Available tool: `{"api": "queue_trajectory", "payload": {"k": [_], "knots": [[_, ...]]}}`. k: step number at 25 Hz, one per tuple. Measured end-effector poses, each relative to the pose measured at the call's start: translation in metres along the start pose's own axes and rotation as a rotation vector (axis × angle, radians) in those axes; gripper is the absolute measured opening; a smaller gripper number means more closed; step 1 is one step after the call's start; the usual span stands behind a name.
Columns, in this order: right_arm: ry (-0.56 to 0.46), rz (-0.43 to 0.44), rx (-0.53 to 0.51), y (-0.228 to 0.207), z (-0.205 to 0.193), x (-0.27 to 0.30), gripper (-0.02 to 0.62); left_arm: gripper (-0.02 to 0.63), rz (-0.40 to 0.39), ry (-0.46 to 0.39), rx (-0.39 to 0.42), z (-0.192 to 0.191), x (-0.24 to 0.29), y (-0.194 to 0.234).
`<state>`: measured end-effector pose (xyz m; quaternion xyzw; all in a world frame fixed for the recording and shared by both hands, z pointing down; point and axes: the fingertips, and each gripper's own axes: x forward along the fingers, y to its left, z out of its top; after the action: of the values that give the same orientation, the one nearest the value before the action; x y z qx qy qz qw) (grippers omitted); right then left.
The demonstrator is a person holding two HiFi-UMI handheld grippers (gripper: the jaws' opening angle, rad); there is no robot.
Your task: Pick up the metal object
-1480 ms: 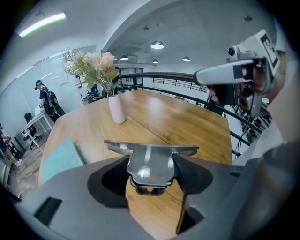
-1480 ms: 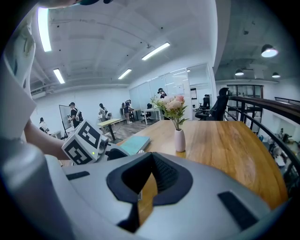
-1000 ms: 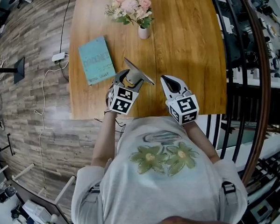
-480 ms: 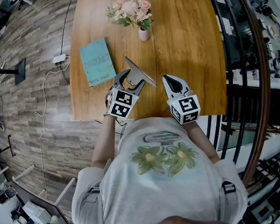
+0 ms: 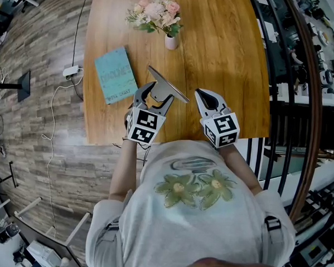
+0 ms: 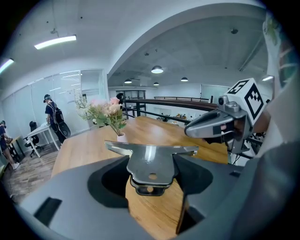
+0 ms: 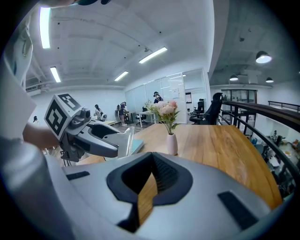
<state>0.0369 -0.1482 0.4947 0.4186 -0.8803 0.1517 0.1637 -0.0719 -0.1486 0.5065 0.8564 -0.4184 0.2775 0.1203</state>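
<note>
Jaws of the left gripper (image 5: 155, 97) are clamped on the metal object (image 5: 167, 86), so the relation that matters is already a closed one: the piece sits between them, not ahead of or beside them. The left gripper view shows how. The object is a flat grey plate shaped like a T. Its narrow stem, pierced by a small hole, points back toward the person and is pinched from both sides. Its wide crossbar sticks out past the jaw tips on the far side.

From the head view, the crossbar's long edge runs from far-left to near-right, slanting across the line of the left gripper. The plate looks tilted, with its far-left corner raised. Bare wood of the surface (image 5: 227, 49) shows under the stem in the left gripper view, and I judge the plate to be clear of the surface, though the gap itself cannot be made out.

The right gripper (image 5: 207, 99) hangs just to the right of the plate and apart from it. Its jaws are drawn nearly together with only a sliver of wood showing between them and nothing held.

The left gripper is therefore the one carrying the piece, and any further lift depends on its hold on that short stem. With the broad crossbar hanging out beyond the tips, the plate could pivot in the grip if it is swung.

A teal book (image 5: 115, 73) lies to the far left and a vase of flowers (image 5: 171, 39) stands further off, both well apart from the plate.
</note>
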Motion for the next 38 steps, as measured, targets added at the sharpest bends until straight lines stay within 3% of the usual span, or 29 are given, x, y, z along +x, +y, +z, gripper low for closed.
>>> {"api": "queue_trajectory", "payload": {"k": [16,38], "knots": [[-0.009,0.001,-0.009,-0.002,0.003,-0.001,0.008,0.301,-0.006,-0.103,-0.002,0.038,-0.013,-0.001],[0.006,0.016,-0.047,0.003,0.002,-0.003,0.008,0.301,-0.006,-0.119,-0.006,0.043,-0.018,-0.002]]}}
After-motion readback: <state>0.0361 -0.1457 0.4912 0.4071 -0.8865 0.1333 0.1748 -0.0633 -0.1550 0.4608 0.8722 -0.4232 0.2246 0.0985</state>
